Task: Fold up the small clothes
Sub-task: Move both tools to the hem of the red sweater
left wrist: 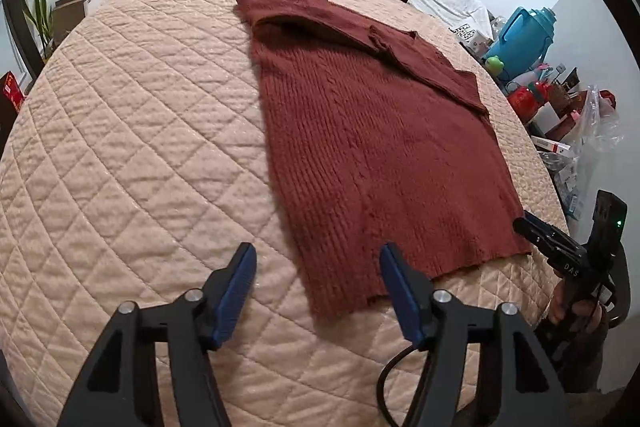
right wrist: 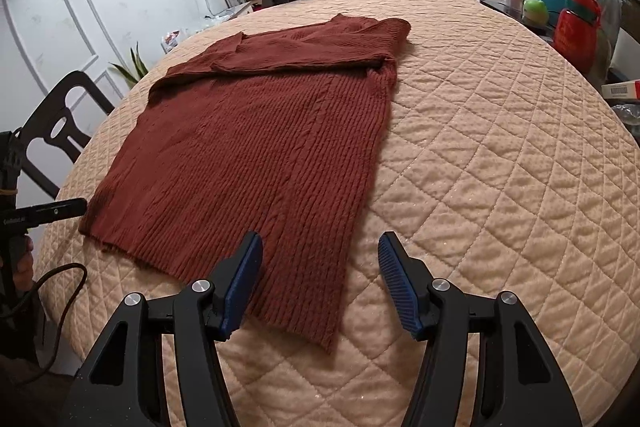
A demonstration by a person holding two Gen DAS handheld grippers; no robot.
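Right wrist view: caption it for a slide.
Open right gripper poised at the hem of a rust-red sweater spread on a quilted table.

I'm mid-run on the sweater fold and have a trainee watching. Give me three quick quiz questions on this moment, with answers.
1. True or false: the left gripper is shut on the sweater's hem.
2. Where do the sleeves of the rust-red sweater lie? A) spread out to the sides B) folded across its far end C) hanging off the table
3. Fill in: the sweater rests on a quilted ____ table cover.

Key
1. False. Both the left gripper and the right gripper are open at the near hem corners, holding nothing.
2. B.
3. Peach (light beige).
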